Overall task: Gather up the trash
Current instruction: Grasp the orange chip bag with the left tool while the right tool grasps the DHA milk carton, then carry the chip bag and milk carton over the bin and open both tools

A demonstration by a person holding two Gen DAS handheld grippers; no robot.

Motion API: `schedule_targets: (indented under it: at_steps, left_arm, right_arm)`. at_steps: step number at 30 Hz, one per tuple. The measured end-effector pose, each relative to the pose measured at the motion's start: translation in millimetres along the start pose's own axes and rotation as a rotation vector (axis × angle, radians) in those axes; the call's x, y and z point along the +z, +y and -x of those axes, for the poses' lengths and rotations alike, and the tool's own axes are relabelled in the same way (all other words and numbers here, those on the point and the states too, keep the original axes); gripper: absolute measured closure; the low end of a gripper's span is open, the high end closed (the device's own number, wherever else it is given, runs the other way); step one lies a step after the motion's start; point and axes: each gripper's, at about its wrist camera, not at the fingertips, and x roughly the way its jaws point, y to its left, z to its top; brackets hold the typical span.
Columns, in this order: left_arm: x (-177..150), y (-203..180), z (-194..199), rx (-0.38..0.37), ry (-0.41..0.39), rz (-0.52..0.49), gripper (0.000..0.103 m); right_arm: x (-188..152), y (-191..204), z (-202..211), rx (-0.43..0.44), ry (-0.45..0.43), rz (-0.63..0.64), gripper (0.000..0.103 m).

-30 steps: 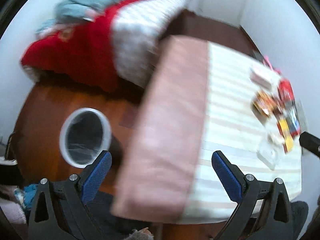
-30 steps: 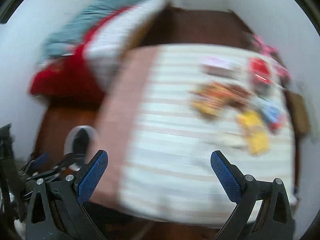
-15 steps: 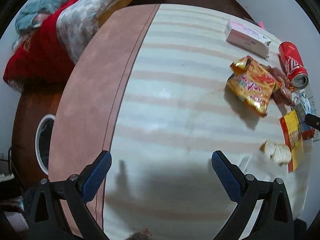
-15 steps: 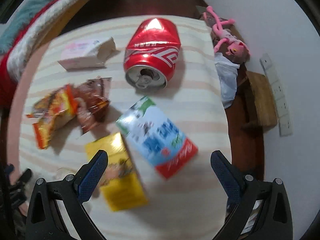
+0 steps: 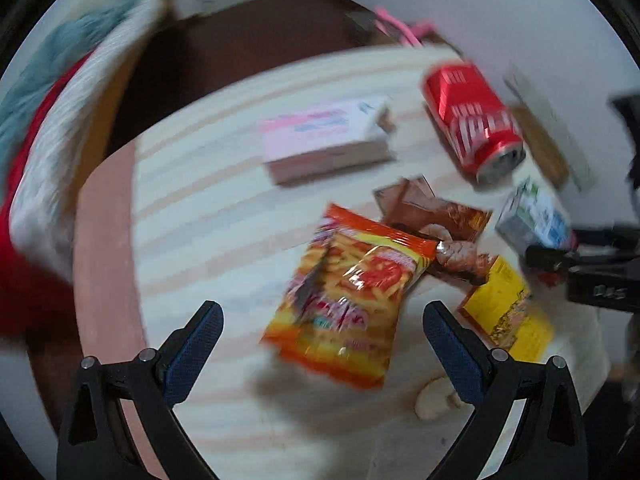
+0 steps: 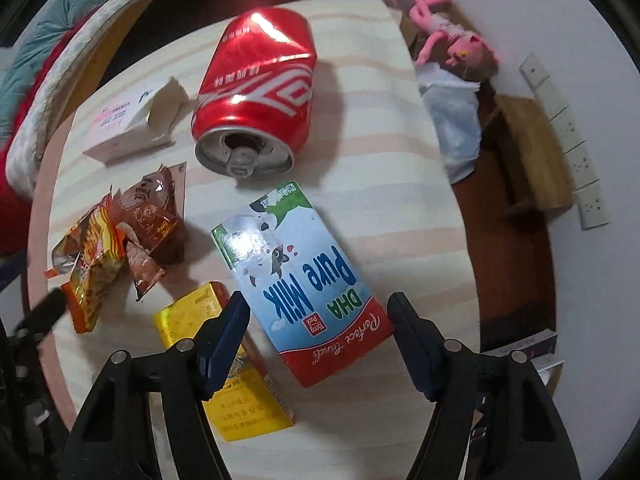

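Note:
Trash lies on a striped table (image 6: 400,208). In the right wrist view my right gripper (image 6: 318,340) is open, its fingers on either side of the near end of a blue milk carton (image 6: 300,276). A dented red can (image 6: 260,96), a brown wrapper (image 6: 154,216), an orange snack bag (image 6: 90,260), a yellow box (image 6: 224,364) and a pink-white box (image 6: 132,128) lie around it. In the left wrist view my left gripper (image 5: 320,344) is open just above the orange snack bag (image 5: 352,300). The can (image 5: 472,120) and milk carton (image 5: 532,220) lie beyond.
A crumpled white scrap (image 5: 434,398) lies by the left gripper's right finger. A bed with red and teal blankets (image 6: 36,60) stands to the left. A pink plush toy (image 6: 444,28), a white bag (image 6: 456,120) and a wooden stool (image 6: 532,156) are past the table's right edge.
Both grippers have come in low over the table. The left one swung right onto the snack bag. The right one's jaws narrowed around the milk carton's end.

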Motion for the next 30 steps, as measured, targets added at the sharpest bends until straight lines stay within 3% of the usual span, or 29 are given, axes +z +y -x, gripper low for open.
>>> schedule_targets:
  at_steps: [6, 7, 8, 10, 11, 13, 14, 23, 30]
  left_arm:
    - [11, -12, -41, -0.038, 0.097, -0.097, 0.005]
    - [11, -13, -42, -0.045, 0.095, -0.098, 0.009]
    - [13, -13, -45, -0.059, 0.093, -0.091, 0.025]
    - [14, -10, -45, -0.088, 0.087, -0.059, 0.036]
    - [14, -9, -42, -0.085, 0.074, -0.045, 0.047]
    - [12, -9, -38, -0.089, 0.057, -0.026, 0.054]
    - [10, -8, -36, -0.09, 0.05, -0.017, 0.057]
    - [-27, 1, 8, 0.001, -0.076, 0.092, 0.061]
    - [-78, 22, 81, 0.075, -0.216, 0.202, 0.061]
  right_arm:
    - [10, -6, -13, 0.001, 0.01, 0.043, 0.029]
    - [12, -5, -14, -0.002, 0.009, 0.048, 0.029]
    - [14, -4, -15, -0.009, 0.002, 0.057, 0.029]
    - [14, -1, -16, -0.019, -0.008, 0.067, 0.029]
    - [14, 0, -16, -0.019, -0.016, 0.07, 0.03]
    - [13, 5, -13, -0.022, -0.037, 0.081, 0.043]
    - [12, 9, -11, -0.032, -0.045, 0.089, 0.043]
    - [-11, 25, 23, -0.034, -0.144, 0.08, 0.049]
    - [-37, 44, 68, 0.011, -0.231, 0.07, 0.049]
